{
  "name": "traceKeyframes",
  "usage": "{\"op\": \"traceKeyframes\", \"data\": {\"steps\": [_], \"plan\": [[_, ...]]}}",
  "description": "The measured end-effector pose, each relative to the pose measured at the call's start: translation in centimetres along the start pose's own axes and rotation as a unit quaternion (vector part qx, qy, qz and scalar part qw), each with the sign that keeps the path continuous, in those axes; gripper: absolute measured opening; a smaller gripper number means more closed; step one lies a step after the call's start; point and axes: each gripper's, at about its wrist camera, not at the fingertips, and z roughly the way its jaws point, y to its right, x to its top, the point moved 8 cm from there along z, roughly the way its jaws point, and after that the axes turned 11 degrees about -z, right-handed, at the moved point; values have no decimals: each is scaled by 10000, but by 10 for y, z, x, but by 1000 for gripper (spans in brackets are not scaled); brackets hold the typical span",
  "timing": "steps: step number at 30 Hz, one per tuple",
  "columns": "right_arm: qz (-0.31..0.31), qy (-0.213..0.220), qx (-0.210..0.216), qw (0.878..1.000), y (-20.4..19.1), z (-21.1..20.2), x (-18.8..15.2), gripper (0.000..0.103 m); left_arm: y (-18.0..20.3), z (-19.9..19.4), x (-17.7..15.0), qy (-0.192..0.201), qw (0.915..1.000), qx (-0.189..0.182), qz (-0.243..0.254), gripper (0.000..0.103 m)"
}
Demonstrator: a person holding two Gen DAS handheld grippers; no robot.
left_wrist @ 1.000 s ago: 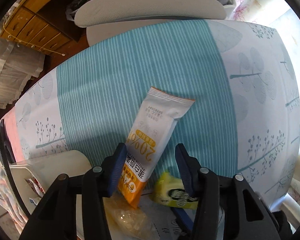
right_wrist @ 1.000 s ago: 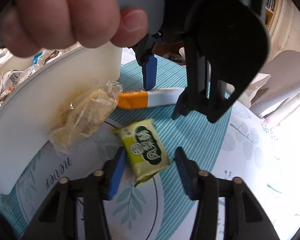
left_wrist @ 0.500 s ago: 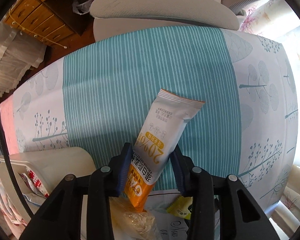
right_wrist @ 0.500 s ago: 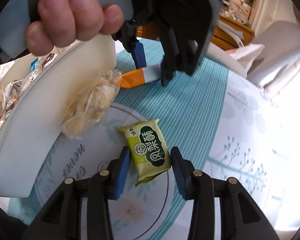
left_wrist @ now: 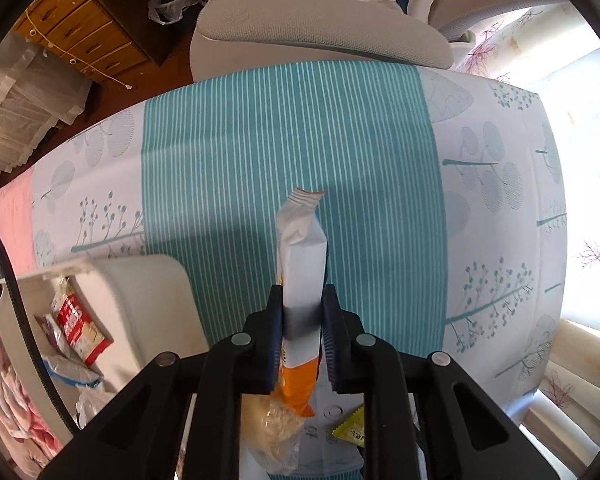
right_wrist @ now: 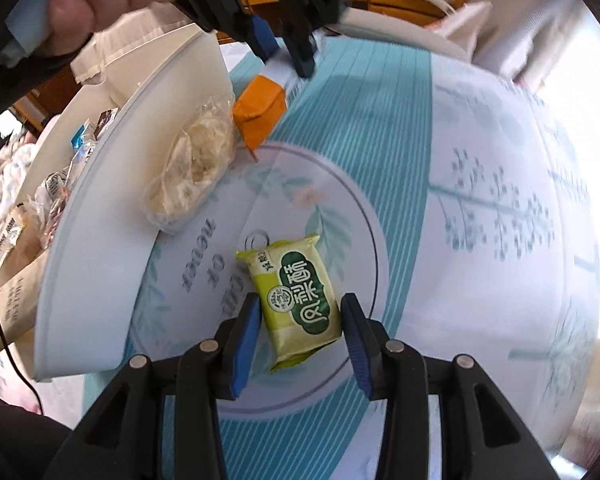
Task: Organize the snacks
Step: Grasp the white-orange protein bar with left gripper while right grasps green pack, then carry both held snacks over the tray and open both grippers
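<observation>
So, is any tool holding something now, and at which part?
The left tool grips the white-and-orange snack stick near its orange end. The right tool holds nothing; its jaws only straddle the green packet.

Two close, downward-facing wrist views
</observation>
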Motion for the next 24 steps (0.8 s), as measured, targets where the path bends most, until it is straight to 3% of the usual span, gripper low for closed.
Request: {"op": "traceKeyframes", "data": {"steps": [13, 24], "plan": [[1061, -212, 276, 9937, -2, -27, -35, 41, 10, -88, -51, 339, 9983, -478, 72, 15], [1451, 3, 332, 9889, -14, -61, -37, 41, -4, -165, -101, 720, 9924, -989, 116, 16]]}}
